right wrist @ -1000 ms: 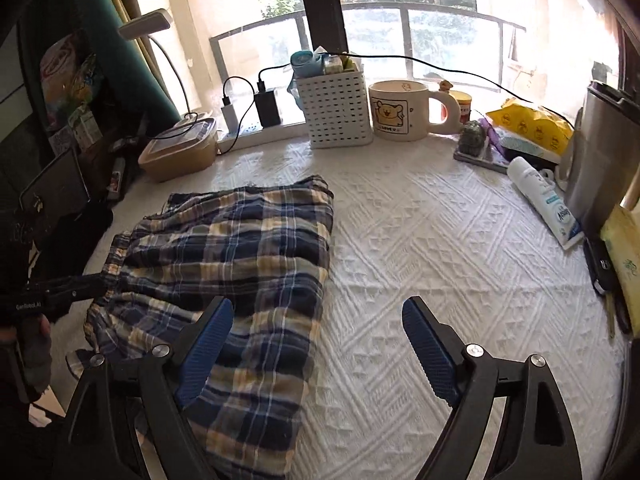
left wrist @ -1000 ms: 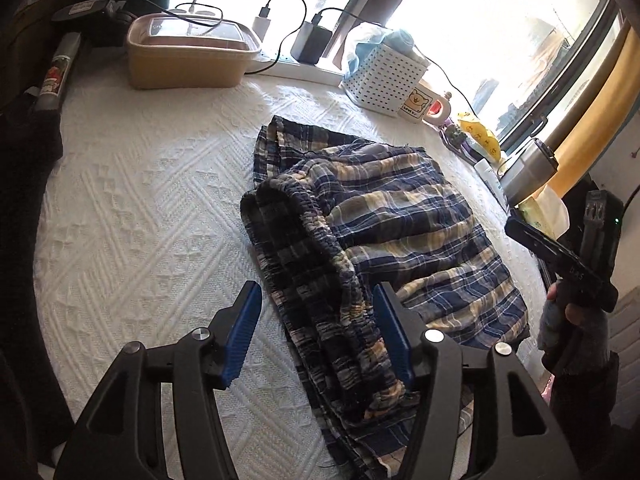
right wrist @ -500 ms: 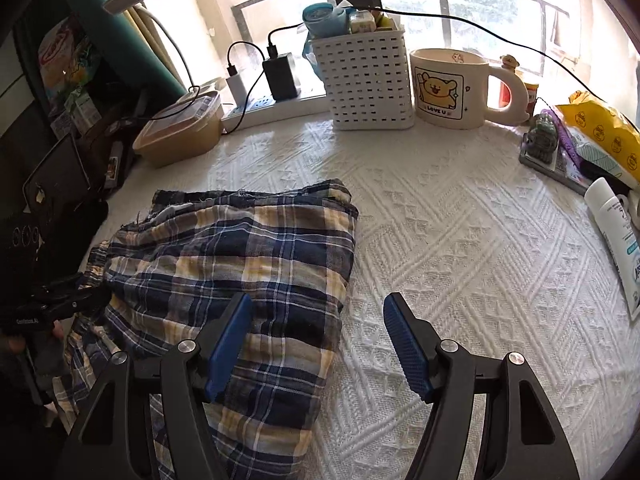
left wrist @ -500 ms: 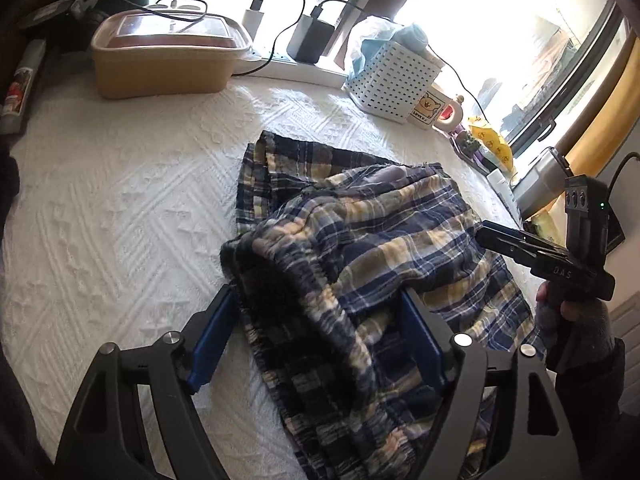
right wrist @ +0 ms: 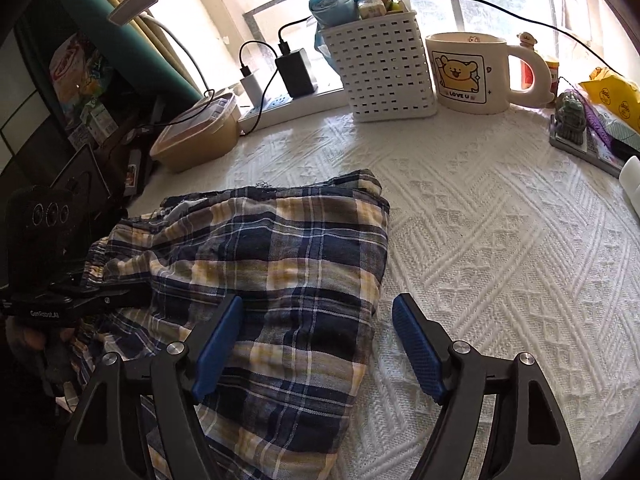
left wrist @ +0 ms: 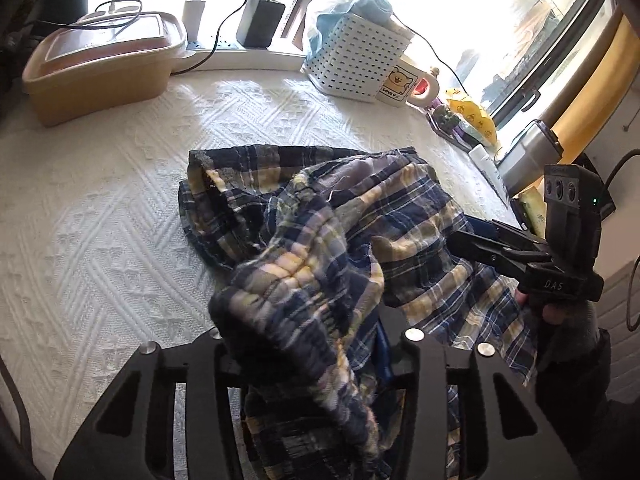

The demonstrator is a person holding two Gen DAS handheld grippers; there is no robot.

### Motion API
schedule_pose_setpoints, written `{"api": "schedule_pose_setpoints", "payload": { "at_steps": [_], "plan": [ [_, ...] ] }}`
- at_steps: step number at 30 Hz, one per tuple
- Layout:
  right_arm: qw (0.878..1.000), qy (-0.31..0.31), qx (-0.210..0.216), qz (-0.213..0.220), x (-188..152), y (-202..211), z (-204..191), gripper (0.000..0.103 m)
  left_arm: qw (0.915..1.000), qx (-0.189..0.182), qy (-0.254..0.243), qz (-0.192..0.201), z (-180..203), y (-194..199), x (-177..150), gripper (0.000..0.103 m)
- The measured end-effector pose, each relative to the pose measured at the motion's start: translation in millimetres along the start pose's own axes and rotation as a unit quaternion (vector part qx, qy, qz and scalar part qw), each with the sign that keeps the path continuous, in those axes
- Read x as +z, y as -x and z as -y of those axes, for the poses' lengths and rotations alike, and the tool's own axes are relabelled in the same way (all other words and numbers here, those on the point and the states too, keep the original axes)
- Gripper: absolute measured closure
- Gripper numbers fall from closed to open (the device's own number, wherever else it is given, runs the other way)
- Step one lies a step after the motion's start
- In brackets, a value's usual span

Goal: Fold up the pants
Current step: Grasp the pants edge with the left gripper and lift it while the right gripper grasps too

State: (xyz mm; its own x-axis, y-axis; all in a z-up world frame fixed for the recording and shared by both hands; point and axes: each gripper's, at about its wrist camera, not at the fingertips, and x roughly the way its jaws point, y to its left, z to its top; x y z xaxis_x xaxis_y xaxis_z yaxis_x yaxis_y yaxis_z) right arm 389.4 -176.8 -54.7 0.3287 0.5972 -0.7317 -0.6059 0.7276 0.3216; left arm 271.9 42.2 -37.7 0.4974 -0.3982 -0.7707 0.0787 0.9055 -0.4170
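Observation:
Navy and yellow plaid pants lie on the white textured table cover. In the left wrist view my left gripper is shut on the elastic waistband of the pants and holds it raised and bunched over the rest of the cloth. My right gripper is open, straddling the right edge of the folded pants, its left finger over the cloth and its right finger over the cover. The right gripper also shows in the left wrist view, its tips at the far side of the pants.
Along the window edge stand a tan lidded box, a power strip with chargers, a white perforated basket and a bear mug. Small items and a white bottle sit at the right. White cover lies beside the pants.
My left gripper has closed on the waistband and lifted it forward over the pants. My right gripper has moved in toward the right edge of the cloth, still open.

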Motion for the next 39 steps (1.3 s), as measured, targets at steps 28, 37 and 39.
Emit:
{"api": "schedule_pose_setpoints", "payload": {
  "at_steps": [28, 37, 39],
  "plan": [
    [0.993, 0.072, -0.035, 0.09, 3.2, 43.6, -60.1, 0.084, 0.9955, 0.026, -0.05, 0.076, 25.9, 48.4, -5.2, 0.083],
    [0.981, 0.118, -0.053, 0.145, 6.8, 90.9, -110.9, 0.084, 0.9893, 0.014, -0.051, 0.136, 27.3, 92.2, -17.8, 0.083],
    [0.977, 0.132, -0.058, 0.154, 6.6, 100.0, -124.5, 0.085, 0.9878, 0.011, -0.048, 0.147, 25.7, 103.1, -21.2, 0.083]
  ]
}}
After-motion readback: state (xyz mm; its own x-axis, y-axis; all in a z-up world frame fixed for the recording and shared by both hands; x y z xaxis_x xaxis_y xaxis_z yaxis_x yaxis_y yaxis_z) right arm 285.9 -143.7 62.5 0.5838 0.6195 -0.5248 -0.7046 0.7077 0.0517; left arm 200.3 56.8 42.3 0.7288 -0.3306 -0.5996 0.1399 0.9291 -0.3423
